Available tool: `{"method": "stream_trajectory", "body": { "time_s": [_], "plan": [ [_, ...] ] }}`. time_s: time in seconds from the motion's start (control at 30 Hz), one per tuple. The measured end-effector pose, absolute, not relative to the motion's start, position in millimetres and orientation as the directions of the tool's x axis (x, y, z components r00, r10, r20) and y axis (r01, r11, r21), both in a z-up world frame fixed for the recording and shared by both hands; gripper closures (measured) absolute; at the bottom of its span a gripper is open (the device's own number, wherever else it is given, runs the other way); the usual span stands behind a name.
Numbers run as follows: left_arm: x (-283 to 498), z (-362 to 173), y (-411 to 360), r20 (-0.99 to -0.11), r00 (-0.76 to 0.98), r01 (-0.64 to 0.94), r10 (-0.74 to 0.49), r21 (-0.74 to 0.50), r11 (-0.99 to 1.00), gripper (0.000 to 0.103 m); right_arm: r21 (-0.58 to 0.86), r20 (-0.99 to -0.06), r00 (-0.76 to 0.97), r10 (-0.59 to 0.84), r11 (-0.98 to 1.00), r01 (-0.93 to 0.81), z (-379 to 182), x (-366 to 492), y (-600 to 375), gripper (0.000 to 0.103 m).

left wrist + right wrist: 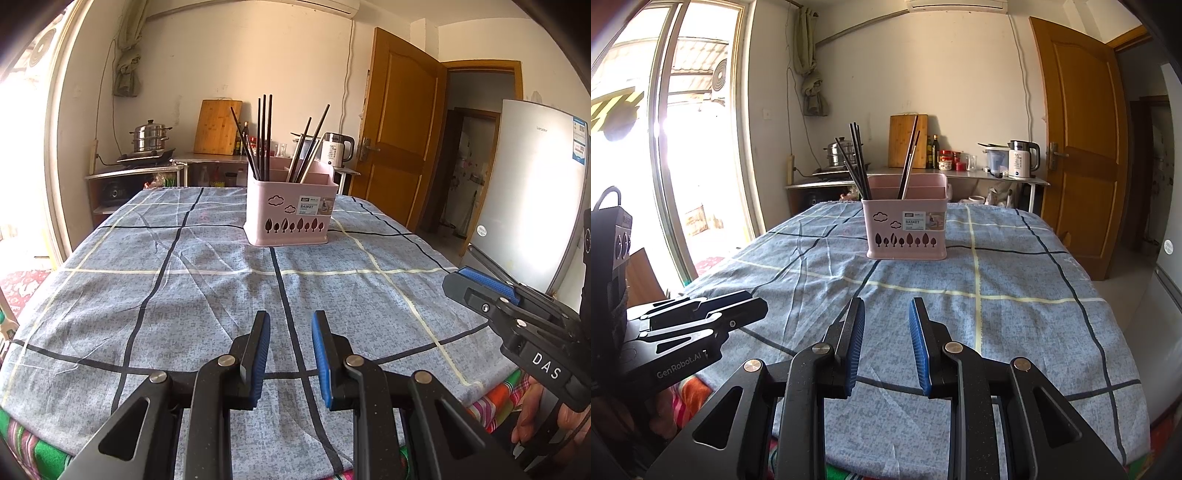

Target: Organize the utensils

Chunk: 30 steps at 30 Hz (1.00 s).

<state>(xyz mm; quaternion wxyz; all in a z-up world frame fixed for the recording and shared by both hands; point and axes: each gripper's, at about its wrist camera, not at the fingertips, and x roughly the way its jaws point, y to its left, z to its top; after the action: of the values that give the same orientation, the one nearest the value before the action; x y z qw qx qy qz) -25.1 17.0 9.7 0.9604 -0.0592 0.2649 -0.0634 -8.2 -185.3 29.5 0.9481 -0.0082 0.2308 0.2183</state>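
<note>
A: Both tools sit low at the near edge of the table (184,280). The left gripper (290,354) has its blue pads parted with a clear gap, and nothing between them.

B: Same on the other side. The right gripper (887,343) is spread about as wide, blue pads facing each other, only the blue checked tablecloth (1015,332) showing through the gap.

A: And the utensils?

B: All in the pink basket (291,218), standing upright toward the far middle of the table, well apart from both grippers. Cloud and tree cut-outs on its front, a label at the right.

A: A divider splits it. The black chopsticks (263,136) stand in the left compartment, some upright, a few fanning to the left.

B: In the right compartment, a second bunch of chopsticks (308,151) leans to the right, some with paler lower ends.

A: From the left wrist view, the right gripper pokes in at the right edge, off the table's corner.

B: And from the right wrist view, the left one lies at the near left.

A: Far behind: a counter with a white kettle (1023,158), a steamer pot (151,138) and a cutting board (218,127).
</note>
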Motion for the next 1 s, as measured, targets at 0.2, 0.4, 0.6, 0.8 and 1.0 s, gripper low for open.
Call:
{"method": "stream_trajectory", "body": {
  "time_s": [0.2, 0.4, 0.6, 0.8, 1.0],
  "plan": [
    [-25.6, 9.3, 16.6, -0.505, 0.851, 0.087, -0.148, -0.143, 0.986, 0.08, 0.084, -0.448, 0.795, 0.409, 0.905, -0.418, 28.0, -9.5, -186.2, 0.077],
    [-26.0, 10.1, 14.3, -0.508, 0.848, 0.1, -0.148, -0.121, 0.988, 0.08, 0.08, -0.449, 0.794, 0.409, 0.904, -0.42, 27.8, -9.9, -185.9, 0.077],
    [-25.8, 10.1, 13.2, -0.514, 0.844, 0.108, -0.15, -0.112, 0.988, 0.08, 0.079, -0.45, 0.794, 0.409, 0.904, -0.421, 28.4, -9.6, -185.6, 0.077],
    [-26.1, 10.3, 13.3, -0.514, 0.844, 0.111, -0.152, -0.11, 0.988, 0.08, 0.078, -0.452, 0.793, 0.408, 0.904, -0.42, 28.7, -9.8, -185.7, 0.077],
    [-25.8, 10.2, 13.3, -0.515, 0.843, 0.112, -0.151, -0.107, 0.988, 0.08, 0.077, -0.454, 0.792, 0.407, 0.904, -0.42, 28.7, -9.9, -186.0, 0.077]
  ]
}}
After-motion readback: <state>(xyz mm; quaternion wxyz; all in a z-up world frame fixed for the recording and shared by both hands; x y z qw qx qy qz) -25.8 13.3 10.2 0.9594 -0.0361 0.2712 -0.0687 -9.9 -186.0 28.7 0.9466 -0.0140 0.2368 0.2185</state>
